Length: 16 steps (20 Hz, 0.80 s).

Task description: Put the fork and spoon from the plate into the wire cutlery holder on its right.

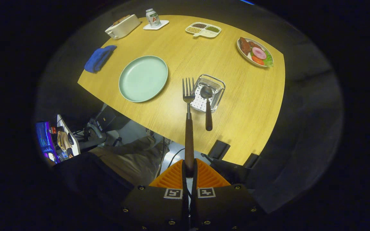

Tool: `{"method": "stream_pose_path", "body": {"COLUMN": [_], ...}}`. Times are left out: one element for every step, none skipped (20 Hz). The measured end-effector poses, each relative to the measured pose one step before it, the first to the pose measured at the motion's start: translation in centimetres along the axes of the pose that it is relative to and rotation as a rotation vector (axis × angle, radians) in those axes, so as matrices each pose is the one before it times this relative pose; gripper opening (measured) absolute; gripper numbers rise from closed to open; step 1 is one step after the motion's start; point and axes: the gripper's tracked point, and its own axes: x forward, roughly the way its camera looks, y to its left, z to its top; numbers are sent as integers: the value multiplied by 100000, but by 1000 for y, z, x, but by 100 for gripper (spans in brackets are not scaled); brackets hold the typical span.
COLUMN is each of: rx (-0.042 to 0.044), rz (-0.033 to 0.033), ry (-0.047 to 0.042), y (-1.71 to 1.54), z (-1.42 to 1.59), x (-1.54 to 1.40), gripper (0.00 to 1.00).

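Your gripper (189, 171) has its two fingers pressed together on the dark wooden handle of the fork (189, 128), with no gap showing beyond the handle's own width; the grip is at the handle's tail end, so nearly the whole fork stands out ahead of the fingers; its tines point away from you and appear just beside the left edge of the wire cutlery holder (218, 85), though whether they touch it you cannot tell from here.

The spoon (207, 107) already lies in that holder; its bowl rests over the dotted white base, and its dark handle sticks out over the near rim toward you, just to the right of the fork's shaft; the two handles run almost parallel and stay apart.

To the left of the holder sits the pale green plate (143, 78), bare of cutlery; a blue cloth (99, 58) lies crumpled beyond it near the table's left edge; the wooden table (252, 106) carries everything.

Farther off, along the far side, you have a white toaster (122, 26), a can (153, 17) standing on a white coaster, a divided white dish (203, 30) with three fillings, and an oval plate of food (255, 52) at the right.

Below the table's near edge a person's trouser leg (130, 157) shows to the left of the fingers.
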Motion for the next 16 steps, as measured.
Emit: {"method": "stream_pose_path", "body": {"rx": [-130, -450, -1057, -1062, -808, -1118, -1235, -426, -857, -1300, -1047, -1530, -1406, -1170, -1943, -1556], "rz": [-609, -583, -312, 23, -29, -697, -482, 471, 99, -416, -381, -226, 367, 110, -773, -560], "ry": [1349, 2264, 2210, 2052, 1884, 1743, 1627, 1764, 1761, 1973, 1953, 1780, 1576, 2262, 1913, 1548], "y": [-582, -512, -471, -471, -503, -285, -465, -404, -643, -444, -438, -448, -217, -225, -457, -326], "z": [85, -31, 192, 40, 125, 178, 267, 328, 127, 291, 353, 488, 464, 301, 458, 635], "x": [69, 62, 176, 29, 100, 268, 186, 184, -37, 98, 170, 96, 99, 90, 85, 74], "gripper": [3, 3, 3, 3, 3, 3, 3, 3, 3, 3, 3, 3, 3, 3, 3, 3]}}
